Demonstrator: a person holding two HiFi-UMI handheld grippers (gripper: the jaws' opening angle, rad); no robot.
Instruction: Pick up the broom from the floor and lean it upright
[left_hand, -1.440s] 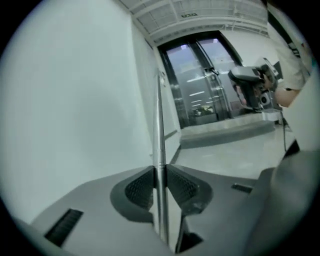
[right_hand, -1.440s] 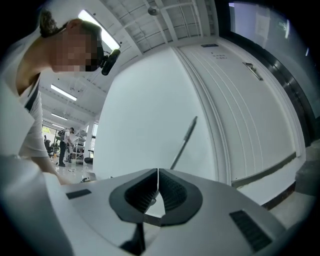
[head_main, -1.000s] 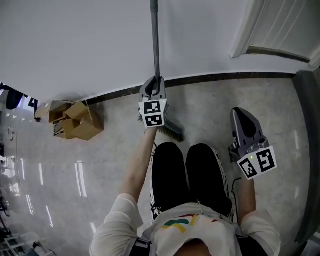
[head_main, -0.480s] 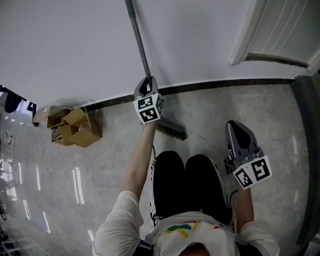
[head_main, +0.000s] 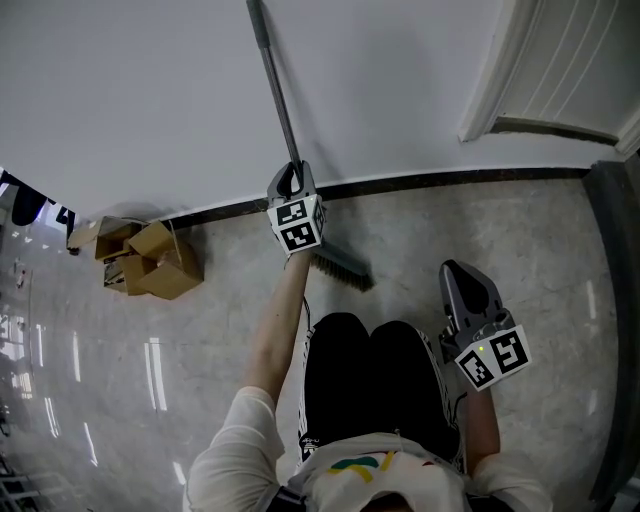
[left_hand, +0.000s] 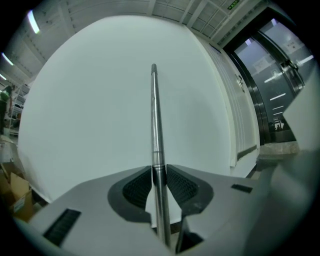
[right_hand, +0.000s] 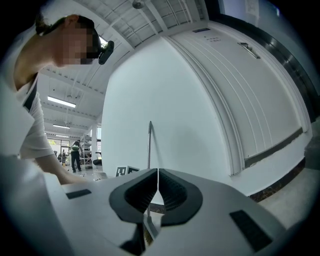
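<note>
In the head view the top end of the broom (head_main: 281, 105) runs off the upper edge, and part of its brush (head_main: 345, 268) hides behind the left tool (head_main: 290, 176). The white door (head_main: 560, 60) to the right of the broom is cut off at the corner. What lies in the brown boxes (head_main: 150, 258) to its left is too small to tell.

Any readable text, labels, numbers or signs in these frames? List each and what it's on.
No readable text anywhere.
Left marker cube, right marker cube: square patterns only, no letters.
Green ceiling sign: too small to read.
White emblem on trousers: too small to read.
</note>
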